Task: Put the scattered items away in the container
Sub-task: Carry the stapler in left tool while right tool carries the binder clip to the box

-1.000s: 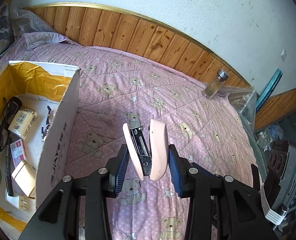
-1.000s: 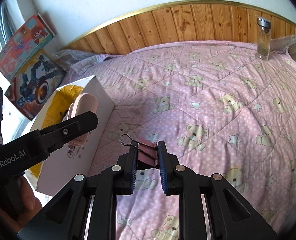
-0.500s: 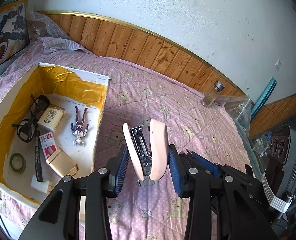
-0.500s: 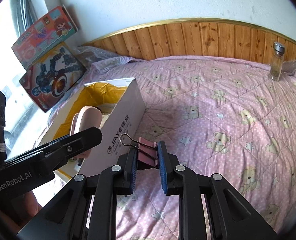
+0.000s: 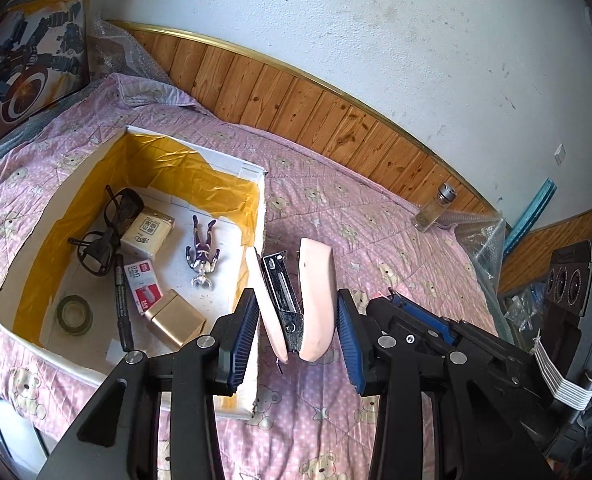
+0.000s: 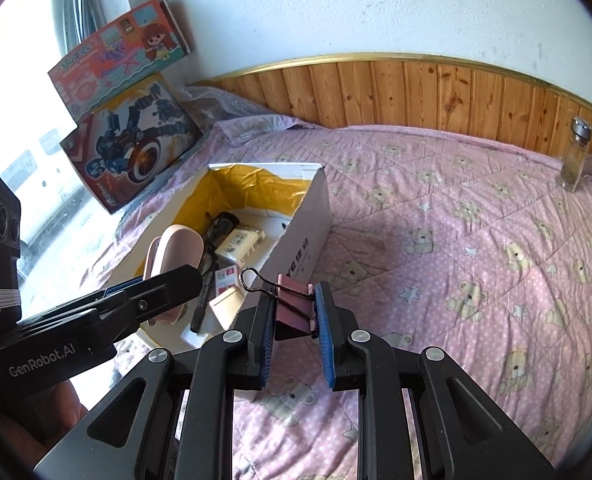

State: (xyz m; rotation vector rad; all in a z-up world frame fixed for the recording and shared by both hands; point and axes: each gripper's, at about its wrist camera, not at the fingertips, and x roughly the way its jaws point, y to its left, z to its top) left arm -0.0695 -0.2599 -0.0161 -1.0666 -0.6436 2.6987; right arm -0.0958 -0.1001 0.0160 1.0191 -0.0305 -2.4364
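Two handheld grippers fill the lower part of each view, above a pink bear-print quilt (image 6: 475, 240). At lower centre of the left wrist view, the left gripper (image 5: 296, 320) is closed on a pale pink stapler (image 5: 315, 300), which stands upright and splayed open between the blue pads, showing its metal staple track. At centre left lies the open cardboard box (image 5: 256, 208), white outside with yellow-taped inner walls. Inside it are dark glasses (image 5: 112, 220), a small cream carton (image 5: 148, 232), a toy figure (image 5: 202, 252), a black marker (image 5: 120, 300), a roll of tape (image 5: 74, 314) and a gold box (image 5: 176, 320). At lower centre of the right wrist view, the right gripper (image 6: 296, 336) is clamped on a pink binder clip (image 6: 294, 308), wire handle pointing to the upper left, just beside the box's near corner. At right, by the wooden panelling, stands a glass jar (image 6: 573, 160).
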